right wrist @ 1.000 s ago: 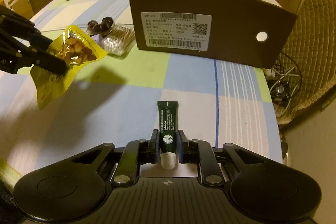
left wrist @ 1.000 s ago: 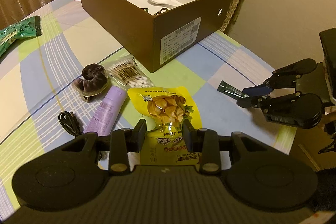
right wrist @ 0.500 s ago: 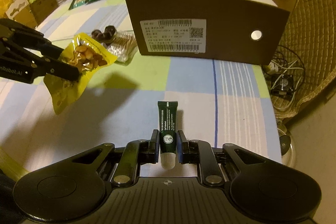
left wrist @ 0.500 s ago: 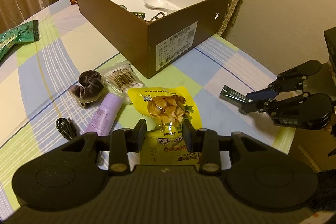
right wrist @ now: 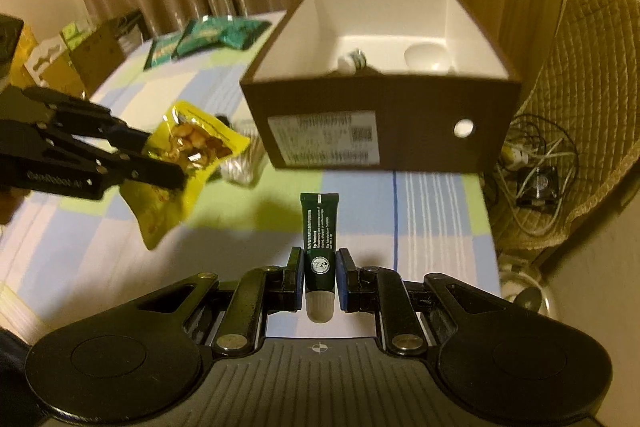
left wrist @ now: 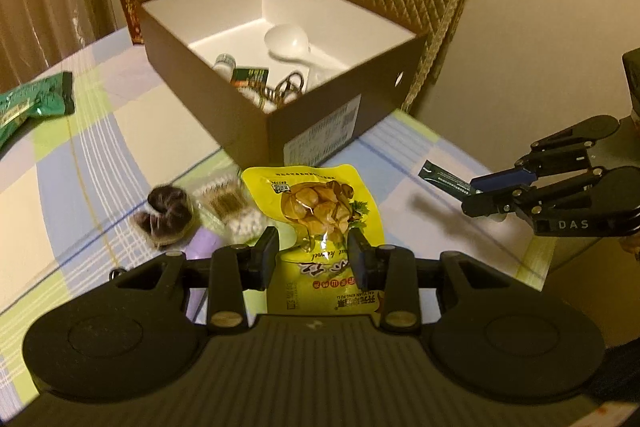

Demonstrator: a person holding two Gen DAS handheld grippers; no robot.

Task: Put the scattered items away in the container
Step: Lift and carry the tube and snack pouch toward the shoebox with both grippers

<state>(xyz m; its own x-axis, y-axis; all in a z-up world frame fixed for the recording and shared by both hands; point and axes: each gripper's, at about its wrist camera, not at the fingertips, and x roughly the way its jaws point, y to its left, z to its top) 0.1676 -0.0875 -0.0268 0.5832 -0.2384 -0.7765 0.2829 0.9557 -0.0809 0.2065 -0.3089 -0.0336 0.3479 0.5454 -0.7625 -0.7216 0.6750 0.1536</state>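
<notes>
Nearest the right wrist camera, the right gripper (right wrist: 319, 281) is pinching a dark green tube (right wrist: 319, 227) between its jaws near the cap end, the tube pointing straight ahead; compared with a second ago, both it and its load are riding higher, so the view is now looking down over the front wall into the brown box (right wrist: 380, 131) instead of facing the label. In the left wrist view, the left gripper (left wrist: 313, 259) is likewise clamping its jaws on the lower part of a yellow snack pouch (left wrist: 316, 203), which is hanging clear of the bench (left wrist: 80, 163) and has also come up with the hand. Just beyond the pouch, a dark scrunchie (left wrist: 166, 217), a packet of cotton swabs (left wrist: 230, 209) and a lilac tube (left wrist: 204, 243) are lying together on the checked cloth, not yet collected. Farther off, the box is already holding a white spoon (left wrist: 286, 41), a small bottle and some metal clips. The lift suggests both hands are carrying their items toward the open box, with release over it as the likely next step.
</notes>
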